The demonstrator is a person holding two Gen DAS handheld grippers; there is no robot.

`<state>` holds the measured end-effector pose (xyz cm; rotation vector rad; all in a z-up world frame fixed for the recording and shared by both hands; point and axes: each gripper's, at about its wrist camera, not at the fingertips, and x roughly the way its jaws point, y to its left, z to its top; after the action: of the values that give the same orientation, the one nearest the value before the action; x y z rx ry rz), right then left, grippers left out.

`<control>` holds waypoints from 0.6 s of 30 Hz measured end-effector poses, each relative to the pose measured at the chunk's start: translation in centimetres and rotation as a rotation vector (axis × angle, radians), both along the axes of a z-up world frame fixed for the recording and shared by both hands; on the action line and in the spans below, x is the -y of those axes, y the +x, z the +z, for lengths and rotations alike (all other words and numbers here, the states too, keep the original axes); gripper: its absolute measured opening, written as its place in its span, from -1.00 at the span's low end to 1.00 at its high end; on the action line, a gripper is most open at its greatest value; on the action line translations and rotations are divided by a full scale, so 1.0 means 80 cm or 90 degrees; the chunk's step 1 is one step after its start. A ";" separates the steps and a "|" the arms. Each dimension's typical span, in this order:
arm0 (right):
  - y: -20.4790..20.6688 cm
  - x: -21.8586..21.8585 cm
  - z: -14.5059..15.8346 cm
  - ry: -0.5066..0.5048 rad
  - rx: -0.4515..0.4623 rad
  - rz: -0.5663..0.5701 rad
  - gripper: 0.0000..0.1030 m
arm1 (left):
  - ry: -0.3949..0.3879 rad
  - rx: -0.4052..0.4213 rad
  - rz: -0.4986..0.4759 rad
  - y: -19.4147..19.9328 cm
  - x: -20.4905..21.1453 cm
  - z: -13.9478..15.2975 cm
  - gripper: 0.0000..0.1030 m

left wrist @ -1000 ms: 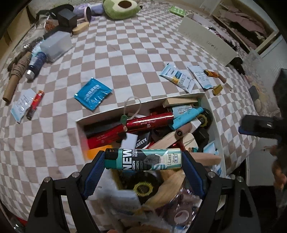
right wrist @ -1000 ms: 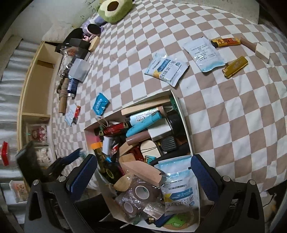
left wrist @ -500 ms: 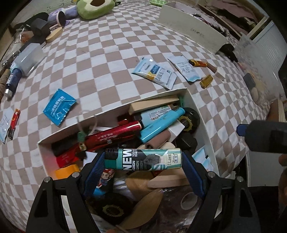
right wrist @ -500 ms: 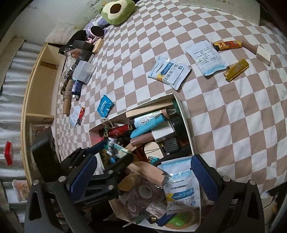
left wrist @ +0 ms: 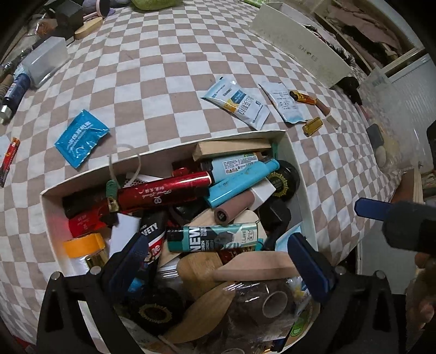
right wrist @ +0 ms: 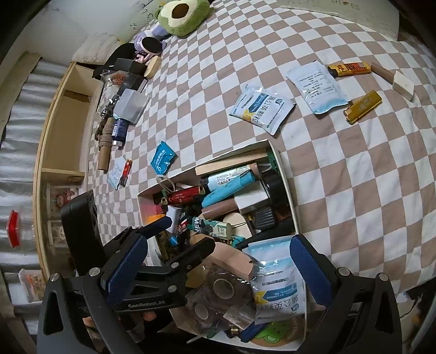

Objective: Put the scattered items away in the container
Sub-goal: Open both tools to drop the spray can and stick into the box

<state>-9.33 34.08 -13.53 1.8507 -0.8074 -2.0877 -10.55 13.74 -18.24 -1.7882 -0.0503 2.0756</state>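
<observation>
A white cardboard box (left wrist: 218,139), crammed with lighters, tubes, tape and wooden pieces, sits on the checkered cover. My left gripper (left wrist: 218,245) hangs over its near half, jaws opening. A teal "NEW" lighter (left wrist: 212,239) lies on the pile between the pads, which do not touch it. The right wrist view shows that lighter (right wrist: 212,227) under the left gripper (right wrist: 181,237). My right gripper (right wrist: 218,250) stands open over the box's near end, above a blue-white sachet (right wrist: 278,283), gripping nothing. Loose on the cover lie a blue sachet (left wrist: 80,137), a white sachet (left wrist: 239,102) and a gold lighter (left wrist: 312,126).
Further loose things: an orange lighter (left wrist: 302,96), a red lighter (left wrist: 9,155), a clear plastic box (left wrist: 45,61). A white shoe-box lid (left wrist: 299,49) stands at the back right, an avocado plush (right wrist: 182,13) at the far end. A wooden shelf (right wrist: 62,122) borders the left.
The left gripper moved in over the box, then its jaws spread and the teal lighter left the pads and came to rest on the pile. The right gripper stayed put.
</observation>
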 end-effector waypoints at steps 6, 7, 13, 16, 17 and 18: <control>0.001 0.010 0.004 -0.004 -0.004 0.010 1.00 | -0.003 -0.011 0.010 0.005 0.012 0.008 0.99; 0.002 0.012 0.004 -0.005 -0.005 0.013 1.00 | -0.002 -0.015 0.012 0.006 0.015 0.010 0.99; 0.005 0.029 0.006 -0.008 -0.014 0.027 1.00 | 0.014 -0.045 0.029 0.005 0.036 0.024 0.99; 0.006 0.036 0.007 -0.003 -0.022 0.033 1.00 | 0.038 -0.024 0.035 0.001 0.048 0.026 0.99; 0.006 0.038 0.008 -0.001 -0.026 0.036 1.00 | 0.040 -0.025 0.040 0.002 0.051 0.027 0.99; 0.006 0.040 0.010 0.002 -0.033 0.039 1.00 | 0.040 -0.030 0.047 0.002 0.056 0.029 0.99</control>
<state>-8.82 30.87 -12.77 1.7915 -0.7268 -2.0905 -10.41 9.26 -15.88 -1.7245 -0.1694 2.1420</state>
